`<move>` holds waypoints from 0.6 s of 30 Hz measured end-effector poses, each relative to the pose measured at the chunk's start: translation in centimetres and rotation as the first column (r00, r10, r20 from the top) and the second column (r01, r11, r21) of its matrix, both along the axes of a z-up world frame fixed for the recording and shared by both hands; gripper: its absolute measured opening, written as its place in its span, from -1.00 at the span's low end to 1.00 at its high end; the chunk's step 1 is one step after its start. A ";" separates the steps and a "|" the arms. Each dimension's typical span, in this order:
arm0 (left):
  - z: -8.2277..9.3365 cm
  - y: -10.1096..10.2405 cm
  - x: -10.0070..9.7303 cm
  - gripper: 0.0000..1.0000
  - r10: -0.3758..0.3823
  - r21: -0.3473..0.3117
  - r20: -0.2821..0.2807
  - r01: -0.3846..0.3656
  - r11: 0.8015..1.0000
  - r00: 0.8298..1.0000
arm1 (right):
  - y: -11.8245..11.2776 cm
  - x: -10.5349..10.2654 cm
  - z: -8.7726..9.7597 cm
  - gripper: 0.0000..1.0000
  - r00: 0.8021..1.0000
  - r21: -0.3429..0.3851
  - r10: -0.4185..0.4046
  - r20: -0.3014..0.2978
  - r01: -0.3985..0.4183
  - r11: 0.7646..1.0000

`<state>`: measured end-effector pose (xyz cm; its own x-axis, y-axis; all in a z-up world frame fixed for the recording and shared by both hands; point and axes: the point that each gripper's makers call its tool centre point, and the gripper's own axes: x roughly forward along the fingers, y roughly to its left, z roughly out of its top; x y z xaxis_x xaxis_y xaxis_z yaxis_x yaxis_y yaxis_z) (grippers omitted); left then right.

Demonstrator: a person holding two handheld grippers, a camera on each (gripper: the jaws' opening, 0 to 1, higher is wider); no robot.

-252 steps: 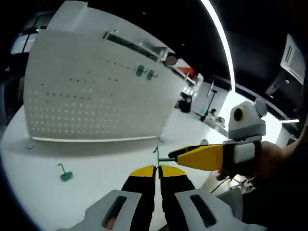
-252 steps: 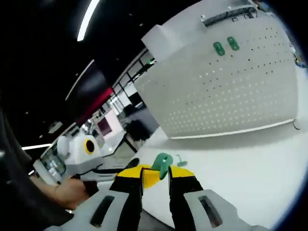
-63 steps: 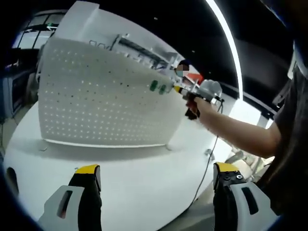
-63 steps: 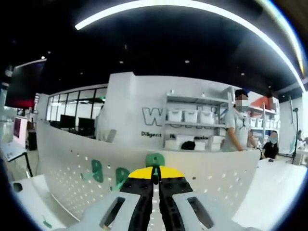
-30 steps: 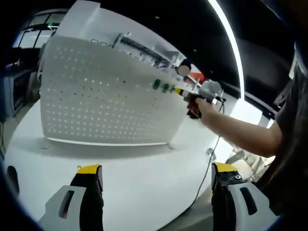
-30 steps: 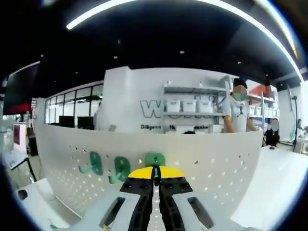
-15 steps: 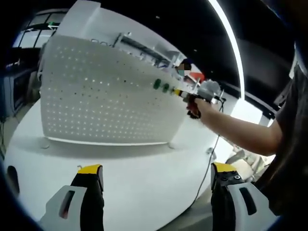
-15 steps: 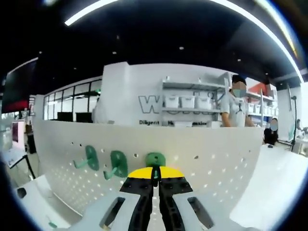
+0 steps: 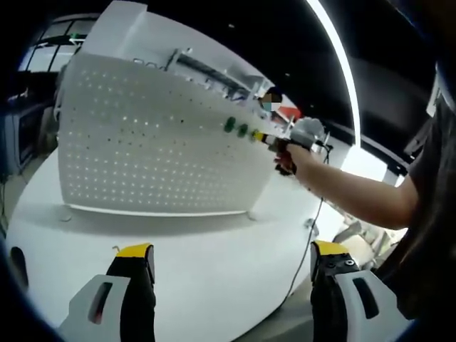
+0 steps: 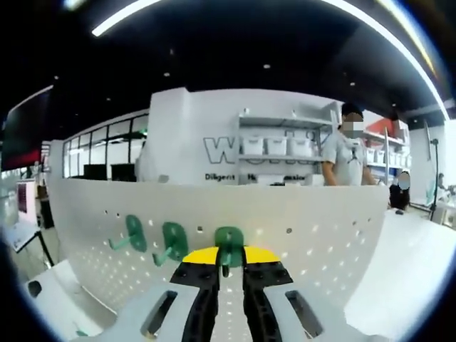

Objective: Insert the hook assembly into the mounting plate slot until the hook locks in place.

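Observation:
The white pegboard stands upright on the round white table. In the left gripper view two green hooks hang near its top right, and my right gripper is held against the board just right of them. My left gripper hangs low over the table, jaws wide apart and empty. In the right gripper view a third green hook sits against the pegboard, between the yellow tips of my right gripper. Those jaws stand slightly apart around it. The other two hooks hang to its left.
A person's arm reaches in from the right to the board. A cable trails off the table's right edge. Beyond the board are shelves with bins and people. A small green piece lies on the table at lower left.
The right gripper's jaws have parted a little, and the green hook now shows between the tips against the board. The left gripper has stayed still and open.

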<state>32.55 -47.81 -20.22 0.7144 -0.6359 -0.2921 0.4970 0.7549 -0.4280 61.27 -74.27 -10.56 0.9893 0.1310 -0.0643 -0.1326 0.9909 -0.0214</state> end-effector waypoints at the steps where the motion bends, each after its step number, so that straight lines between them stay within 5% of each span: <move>1: 0.0 0.0 0.0 0.84 0.000 0.001 0.000 0.000 1.000 1.000 | 0.0 0.0 0.1 -0.80 1.000 0.002 0.001 0.003 -0.001 1.000; 18: 0.2 0.6 -0.9 0.83 0.016 0.015 0.019 -0.016 1.000 1.000 | 0.8 -2.3 4.9 -0.64 0.993 -0.012 0.034 0.117 -0.033 0.999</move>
<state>31.65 -47.26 -20.06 0.7300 -0.6199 -0.2879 0.4928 0.7692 -0.4068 58.98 -73.51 -5.65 0.9852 0.1637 0.0505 -0.1613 0.9857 -0.0482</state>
